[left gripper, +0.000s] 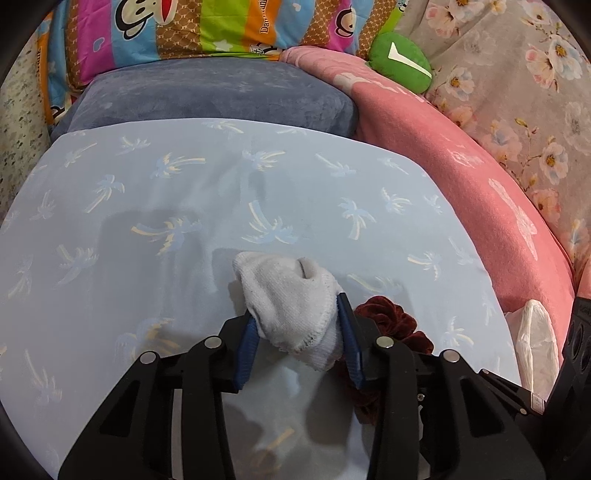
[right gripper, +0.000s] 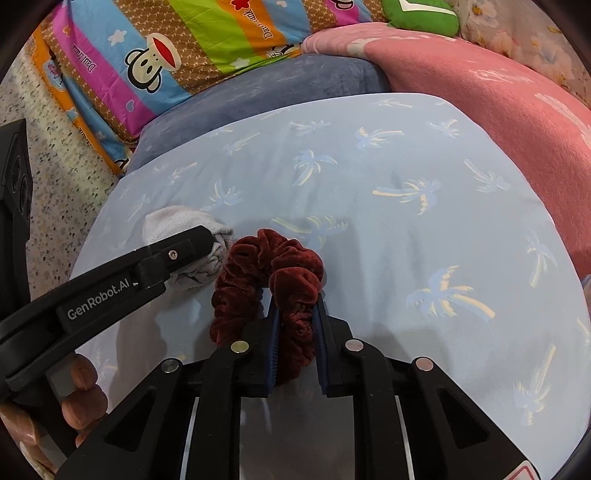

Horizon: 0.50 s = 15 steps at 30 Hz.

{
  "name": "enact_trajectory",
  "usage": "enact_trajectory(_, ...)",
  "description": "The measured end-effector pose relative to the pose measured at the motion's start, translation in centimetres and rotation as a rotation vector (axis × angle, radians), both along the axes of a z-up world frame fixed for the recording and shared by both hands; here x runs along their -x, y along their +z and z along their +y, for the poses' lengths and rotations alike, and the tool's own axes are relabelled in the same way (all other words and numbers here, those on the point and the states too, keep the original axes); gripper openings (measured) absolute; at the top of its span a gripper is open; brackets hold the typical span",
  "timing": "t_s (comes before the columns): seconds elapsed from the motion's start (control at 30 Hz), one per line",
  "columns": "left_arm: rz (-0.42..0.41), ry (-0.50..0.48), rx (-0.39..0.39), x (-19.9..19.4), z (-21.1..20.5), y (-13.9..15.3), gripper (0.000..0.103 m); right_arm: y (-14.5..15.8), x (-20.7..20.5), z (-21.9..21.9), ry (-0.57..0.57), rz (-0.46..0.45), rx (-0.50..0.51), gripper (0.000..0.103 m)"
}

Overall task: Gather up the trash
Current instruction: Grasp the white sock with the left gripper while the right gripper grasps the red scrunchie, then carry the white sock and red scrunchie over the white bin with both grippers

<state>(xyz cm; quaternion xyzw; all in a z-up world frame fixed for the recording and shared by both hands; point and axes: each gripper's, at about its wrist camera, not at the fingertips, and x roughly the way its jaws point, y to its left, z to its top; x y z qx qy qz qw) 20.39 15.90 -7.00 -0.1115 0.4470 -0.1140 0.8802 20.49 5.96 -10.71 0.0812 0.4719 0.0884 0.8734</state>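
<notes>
My left gripper (left gripper: 295, 314) is shut on a white sock (left gripper: 291, 295), its blue pads pressing both sides of the bunched fabric over the light blue palm-print sheet (left gripper: 184, 206). My right gripper (right gripper: 295, 314) is shut on a dark red velvet scrunchie (right gripper: 266, 266), which loops out ahead of the fingers. The scrunchie also shows in the left wrist view (left gripper: 391, 314), just right of the sock. In the right wrist view the sock (right gripper: 177, 225) sits left of the scrunchie, with the left gripper's finger across it.
A grey-blue pillow (left gripper: 221, 96), a striped monkey-print quilt (left gripper: 184, 29), a pink blanket (left gripper: 461, 177) and a green cushion (left gripper: 399, 59) lie behind and to the right. A white plastic bag (left gripper: 535, 343) lies at the right edge. Speckled floor (right gripper: 55, 206) lies to the left.
</notes>
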Motion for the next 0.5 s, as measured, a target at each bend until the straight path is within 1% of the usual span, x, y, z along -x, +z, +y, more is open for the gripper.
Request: enact_trajectory(0.5, -0.072, -0.053, -0.012, 3.6, -3.6, 3.9, 0.039, 5.1, 4.2, -4.3, -0.064, -0.098, -0.029, 0.015)
